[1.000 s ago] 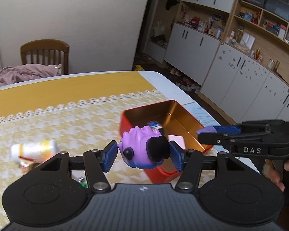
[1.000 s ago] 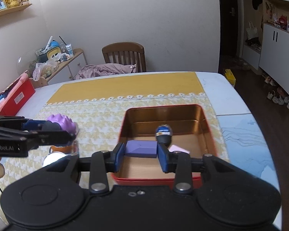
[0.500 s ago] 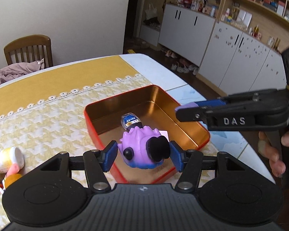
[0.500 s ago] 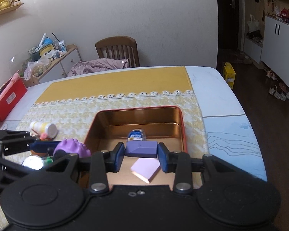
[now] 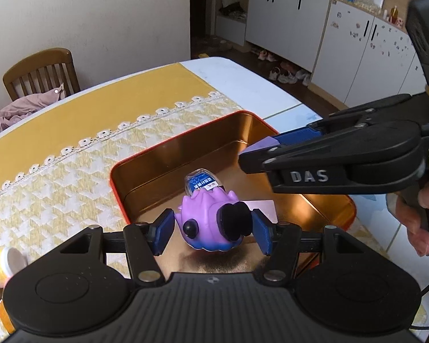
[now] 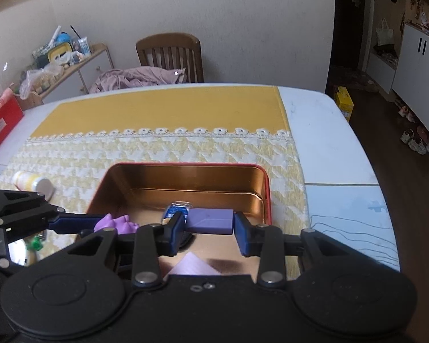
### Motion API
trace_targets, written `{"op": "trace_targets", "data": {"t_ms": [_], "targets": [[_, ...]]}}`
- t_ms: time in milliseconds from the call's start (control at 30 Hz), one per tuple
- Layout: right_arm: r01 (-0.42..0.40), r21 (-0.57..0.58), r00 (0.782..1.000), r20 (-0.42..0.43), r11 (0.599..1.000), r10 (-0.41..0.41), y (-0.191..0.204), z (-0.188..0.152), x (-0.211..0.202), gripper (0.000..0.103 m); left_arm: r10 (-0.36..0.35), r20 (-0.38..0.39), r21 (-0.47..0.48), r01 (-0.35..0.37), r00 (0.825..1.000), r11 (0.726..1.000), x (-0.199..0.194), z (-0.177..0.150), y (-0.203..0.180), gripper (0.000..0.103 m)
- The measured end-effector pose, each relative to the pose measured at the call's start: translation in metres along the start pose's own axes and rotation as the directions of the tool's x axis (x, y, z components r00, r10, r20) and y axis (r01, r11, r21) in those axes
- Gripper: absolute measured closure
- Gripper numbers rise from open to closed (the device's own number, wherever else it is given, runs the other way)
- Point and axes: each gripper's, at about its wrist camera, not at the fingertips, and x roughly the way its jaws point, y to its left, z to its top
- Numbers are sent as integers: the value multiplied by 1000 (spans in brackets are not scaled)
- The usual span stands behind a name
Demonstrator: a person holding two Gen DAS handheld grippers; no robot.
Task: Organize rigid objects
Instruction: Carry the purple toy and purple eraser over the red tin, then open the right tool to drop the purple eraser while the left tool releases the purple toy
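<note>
My left gripper (image 5: 211,230) is shut on a purple spiky toy (image 5: 207,221) with black eyes, held over the near part of the red tin (image 5: 186,140) with a golden inside. My right gripper (image 6: 210,227) is shut on a purple block (image 6: 210,221), also above the tin (image 6: 183,165). Inside the tin lie a small clear bottle with a blue label (image 5: 201,181) and a pale pink flat block (image 5: 261,207). In the left wrist view the right gripper (image 5: 254,150) comes in from the right with the purple block's tip showing. The toy (image 6: 117,223) shows at the left in the right wrist view.
A yellow and white bottle (image 6: 33,183) lies on the patterned cloth left of the tin. A wooden chair (image 6: 170,54) with pink cloth stands behind the table. The table's right edge (image 6: 357,143) drops to the floor. A hand (image 5: 423,223) holds the right gripper's handle.
Both grippers have moved forward and down over the tin, each keeping its object. The tin now fills more of both views and the bottle on the cloth has slid toward the left edge.
</note>
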Motion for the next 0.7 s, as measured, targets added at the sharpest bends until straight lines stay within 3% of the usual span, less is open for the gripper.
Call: {"op": "trace_targets", "data": {"t_ms": [467,700], "targets": [[12,-58,996,-88,998,-17,5,1,29,67,21,-70,-21,-22,997,1000,31,3,2,45],[11,-52,994,-105,999,-16,5,-2,33,66,25,-59,-16,-26,998,1000,34,4,0,45]]}}
